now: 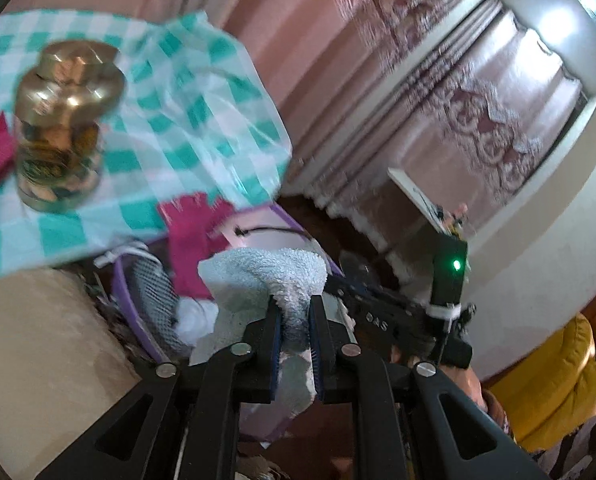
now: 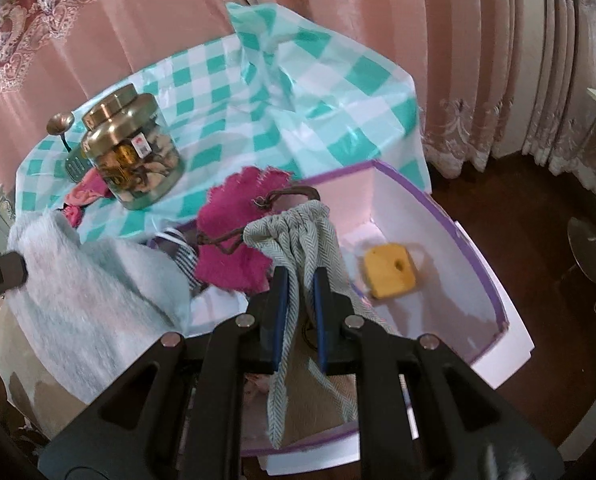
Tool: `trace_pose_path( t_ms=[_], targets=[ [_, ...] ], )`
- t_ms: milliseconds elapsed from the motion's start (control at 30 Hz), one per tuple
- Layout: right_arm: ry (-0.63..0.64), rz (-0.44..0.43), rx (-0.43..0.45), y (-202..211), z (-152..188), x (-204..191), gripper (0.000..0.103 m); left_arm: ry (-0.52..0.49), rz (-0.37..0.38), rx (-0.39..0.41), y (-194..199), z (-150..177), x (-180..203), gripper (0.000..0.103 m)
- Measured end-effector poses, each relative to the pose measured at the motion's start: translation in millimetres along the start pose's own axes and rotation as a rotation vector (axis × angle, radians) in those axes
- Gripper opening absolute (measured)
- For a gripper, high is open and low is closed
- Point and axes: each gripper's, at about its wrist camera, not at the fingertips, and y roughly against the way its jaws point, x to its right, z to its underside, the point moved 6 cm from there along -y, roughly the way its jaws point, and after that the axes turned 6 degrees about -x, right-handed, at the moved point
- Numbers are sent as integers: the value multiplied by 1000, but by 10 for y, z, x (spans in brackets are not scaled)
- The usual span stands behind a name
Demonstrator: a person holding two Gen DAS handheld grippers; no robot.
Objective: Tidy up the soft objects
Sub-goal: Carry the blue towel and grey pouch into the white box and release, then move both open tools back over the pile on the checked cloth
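right gripper [image 2: 301,280] clamped on herringbone cloth [image 2: 298,232], hanging lengthwise straight over the purple-rimmed box [image 2: 494,280] | left gripper [image 1: 294,312] pinching white terry towel [image 1: 266,272], beside the box, farther out

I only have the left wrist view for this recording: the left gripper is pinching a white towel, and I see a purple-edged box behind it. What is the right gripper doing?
Observer: The right gripper is shut on a grey herringbone cloth, bunched and hanging over the box.
Operator: Is there anything on the box floor? The towel blocks it for me.
Observer: Yes, a yellow sponge lies on the bare floor on the box's right side, apart from the cloths.
Operator: And the magenta cloth, is it in the box?
Observer: The magenta cloth drapes over the box's far edge, beside the herringbone cloth, with a dark cord lying across it.
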Motion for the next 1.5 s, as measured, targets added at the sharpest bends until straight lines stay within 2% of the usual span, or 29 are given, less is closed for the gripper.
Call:
trace_pose_path(
  t_ms=[33,100,133,300,467,700,833,1067,1133,1167,1200,1233,1300,1500],
  targets=[
    [-1,1,-12,-9,28,28,16,7,0,-33,-69,19,-12,30],
    [-5,13,-33,-36,79,75,19,44,-9,-76,-179,67,-83,47],
    [-7,19,-40,-53,97,95,21,61,-6,-79,-197,85,-124,48],
    [-6,21,-64,-115,143,114,31,81,-42,-59,-141,87,-225,48],
    [10,3,-66,-132,136,25,46,111,-52,-31,-42,53,-340,48],
    [53,-34,-83,-364,22,-251,50,148,-68,-2,77,47,-512,48],
    [93,-73,-120,-659,-73,-529,60,195,-85,37,232,5,-698,48],
    [156,-70,-179,-1195,-240,-855,62,274,-147,124,605,-23,-1130,48],
    [168,-26,-200,-1338,-283,-857,62,303,-166,149,723,-20,-1283,48],
    [164,-20,-214,-1413,-303,-844,53,319,-178,161,790,-17,-1369,48],
    [158,-16,-234,-1497,-308,-824,39,333,-191,172,850,-15,-1442,48],
    [156,-3,-252,-1561,-304,-801,19,346,-203,183,908,-12,-1522,48],
    [159,50,-294,-1684,-269,-730,18,368,-229,204,1040,0,-1677,48],
    [144,50,-344,-1648,-56,-574,16,430,-298,250,1392,89,-2110,48]
  ],
)
